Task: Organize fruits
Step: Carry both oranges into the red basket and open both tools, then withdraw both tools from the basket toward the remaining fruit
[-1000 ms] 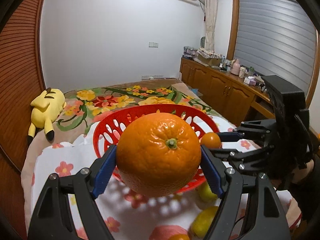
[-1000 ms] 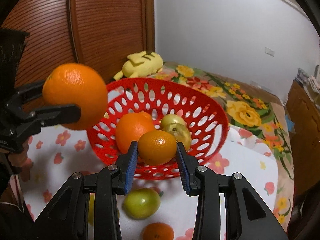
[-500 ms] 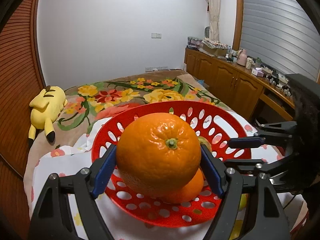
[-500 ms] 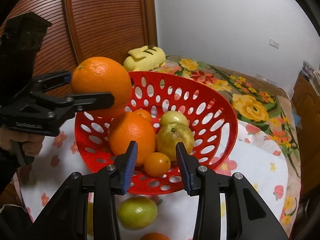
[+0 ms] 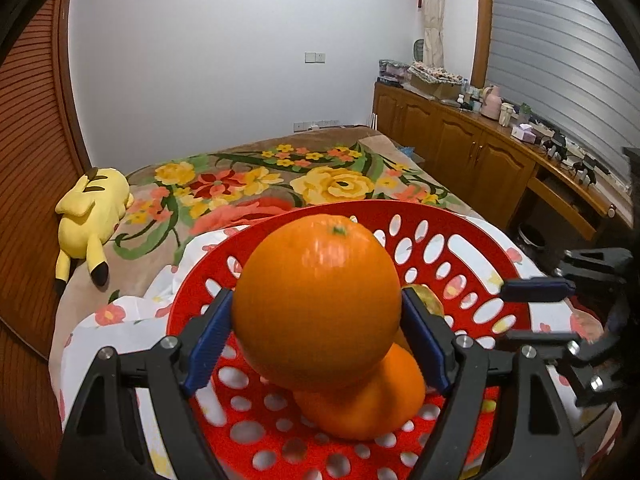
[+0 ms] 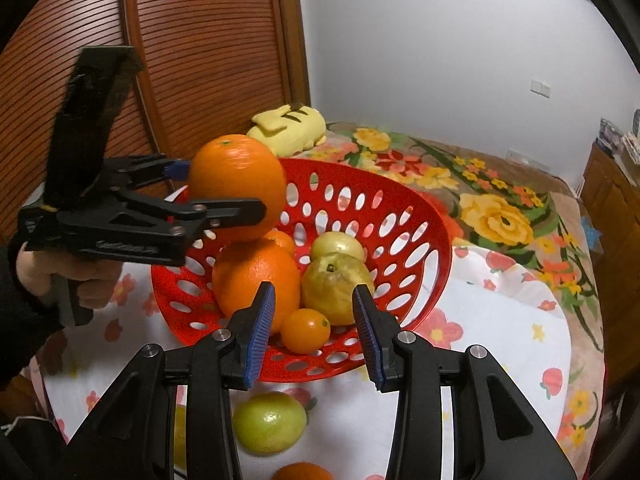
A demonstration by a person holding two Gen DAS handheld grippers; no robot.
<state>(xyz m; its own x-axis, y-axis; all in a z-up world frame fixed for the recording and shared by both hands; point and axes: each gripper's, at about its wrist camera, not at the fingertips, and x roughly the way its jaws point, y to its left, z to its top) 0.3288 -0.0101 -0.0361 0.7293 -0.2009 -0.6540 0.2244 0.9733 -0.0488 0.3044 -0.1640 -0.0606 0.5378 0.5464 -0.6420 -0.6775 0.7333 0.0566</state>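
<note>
My left gripper [image 5: 318,336] is shut on a large orange [image 5: 318,300] and holds it over the red perforated basket [image 5: 472,256]; the orange also shows in the right wrist view [image 6: 236,184], resting on top of another large orange [image 6: 256,280] in the basket [image 6: 400,248]. The basket also holds two yellow-green fruits [image 6: 334,288] and a small orange [image 6: 305,330]. My right gripper [image 6: 314,332] is open and empty at the basket's near rim, and appears in the left wrist view [image 5: 540,312] at the right.
A green-yellow fruit [image 6: 270,422] and an orange fruit [image 6: 302,472] lie on the floral cloth [image 6: 500,320] in front of the basket. A yellow plush toy [image 5: 90,216] lies on the bed. Wooden cabinets [image 5: 480,156] line the right wall.
My left gripper has carried the large orange forward over the basket, onto the orange inside. My right gripper let go of the small orange, which now lies in the basket, and drew back open.
</note>
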